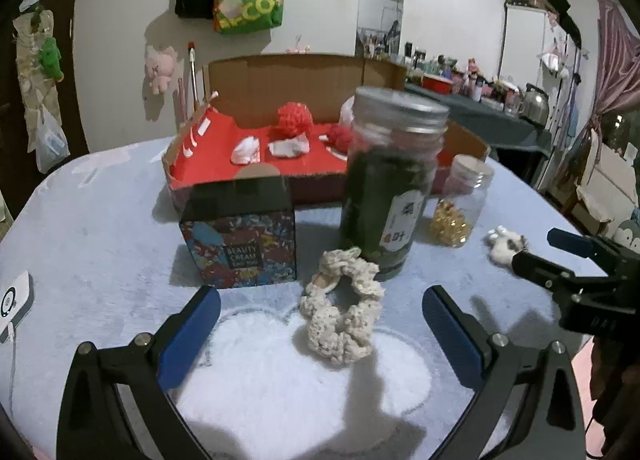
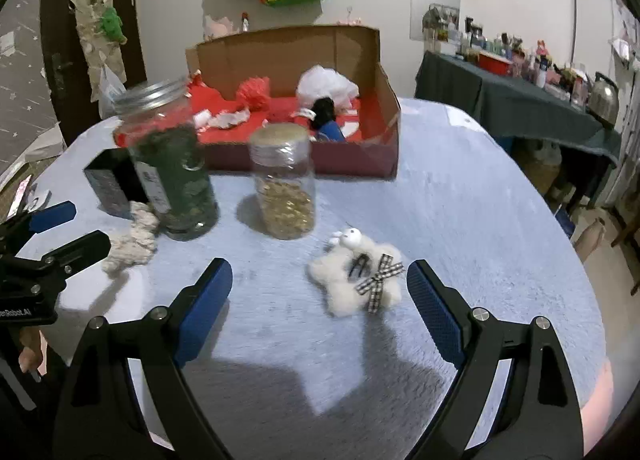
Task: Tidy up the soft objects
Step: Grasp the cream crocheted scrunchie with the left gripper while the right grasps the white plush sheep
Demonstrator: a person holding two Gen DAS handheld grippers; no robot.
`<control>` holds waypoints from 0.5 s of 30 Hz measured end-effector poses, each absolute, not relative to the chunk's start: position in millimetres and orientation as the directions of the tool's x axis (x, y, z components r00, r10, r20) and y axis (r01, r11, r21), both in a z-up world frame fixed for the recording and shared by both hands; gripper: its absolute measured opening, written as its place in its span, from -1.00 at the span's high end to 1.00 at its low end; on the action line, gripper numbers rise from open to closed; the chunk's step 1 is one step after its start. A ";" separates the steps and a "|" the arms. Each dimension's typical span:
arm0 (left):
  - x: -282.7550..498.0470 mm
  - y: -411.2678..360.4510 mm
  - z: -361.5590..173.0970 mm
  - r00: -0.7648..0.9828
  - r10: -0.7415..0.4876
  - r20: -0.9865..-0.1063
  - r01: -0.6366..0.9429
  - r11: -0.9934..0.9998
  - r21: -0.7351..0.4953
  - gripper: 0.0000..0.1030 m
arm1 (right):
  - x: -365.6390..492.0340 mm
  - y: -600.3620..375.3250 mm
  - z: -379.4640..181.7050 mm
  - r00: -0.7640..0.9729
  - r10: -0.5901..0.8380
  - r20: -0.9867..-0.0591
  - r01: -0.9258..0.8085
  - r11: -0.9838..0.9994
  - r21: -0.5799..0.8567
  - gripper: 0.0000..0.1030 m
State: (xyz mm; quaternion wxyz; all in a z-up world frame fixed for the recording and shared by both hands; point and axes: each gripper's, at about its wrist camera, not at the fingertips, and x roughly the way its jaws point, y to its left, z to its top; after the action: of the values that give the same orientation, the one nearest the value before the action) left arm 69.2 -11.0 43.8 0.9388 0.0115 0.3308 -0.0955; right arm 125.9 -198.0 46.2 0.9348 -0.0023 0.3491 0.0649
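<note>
On the pale blue table, the cardboard box with the red lining stands at the far side and already holds several soft pieces; I judge it to be where the rest belong. In front of it stand a tall jar of green leaves and a smaller jar of gold bits (hard things, so leave them alone).

Your left gripper is released, jaws wide with nothing pinched, and the cream knitted scrunchie lies between its fingers, just beside the tall jar. Come in low and close across the ring's near loop, so you don't nudge the jar. The scrunchie's long axis runs from the jar toward you.

Your right gripper is also spread wide and empty, with the white plush toy flat between its fingers. The toy's head points away toward the gold jar, its checked bow toward you; pinch across the body.
</note>
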 end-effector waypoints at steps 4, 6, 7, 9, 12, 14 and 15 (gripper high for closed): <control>81.7 -10.9 36.2 0.725 -0.178 -0.665 0.187 0.981 -0.058 -0.92 | 139.5 -206.5 40.0 0.719 0.108 -0.687 -0.120 0.992 0.031 -0.74; 87.1 -12.1 32.6 0.701 -0.187 -0.688 0.196 0.978 -0.066 -0.83 | 145.9 -210.4 37.2 0.705 0.104 -0.701 -0.121 0.992 0.026 -0.74; 89.3 -13.3 31.0 0.691 -0.189 -0.697 0.200 0.978 -0.067 -0.79 | 148.9 -212.1 35.6 0.696 0.109 -0.710 -0.126 0.992 0.029 -0.74; 92.4 -14.6 28.1 0.676 -0.190 -0.712 0.206 0.976 -0.064 -0.74 | 155.3 -215.9 31.4 0.674 0.118 -0.729 -0.130 0.991 0.039 -0.74; 95.4 -15.7 23.5 0.651 -0.191 -0.735 0.215 0.975 -0.062 -0.64 | 160.6 -220.8 26.4 0.656 0.122 -0.745 -0.127 0.991 0.050 -0.73; 96.8 -14.8 20.4 0.633 -0.197 -0.749 0.220 0.973 -0.070 -0.52 | 162.8 -222.7 23.6 0.646 0.133 -0.752 -0.131 0.989 0.062 -0.72; 97.2 -15.0 19.5 0.628 -0.197 -0.752 0.222 0.972 -0.070 -0.44 | 162.7 -223.0 23.3 0.646 0.137 -0.751 -0.133 0.989 0.066 -0.65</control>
State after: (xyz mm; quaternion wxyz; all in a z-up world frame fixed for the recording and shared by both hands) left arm 97.2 -15.0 19.5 0.9022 0.0150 0.4151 -0.1163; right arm 162.7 -223.0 23.3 0.9073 0.0026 0.4138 0.0743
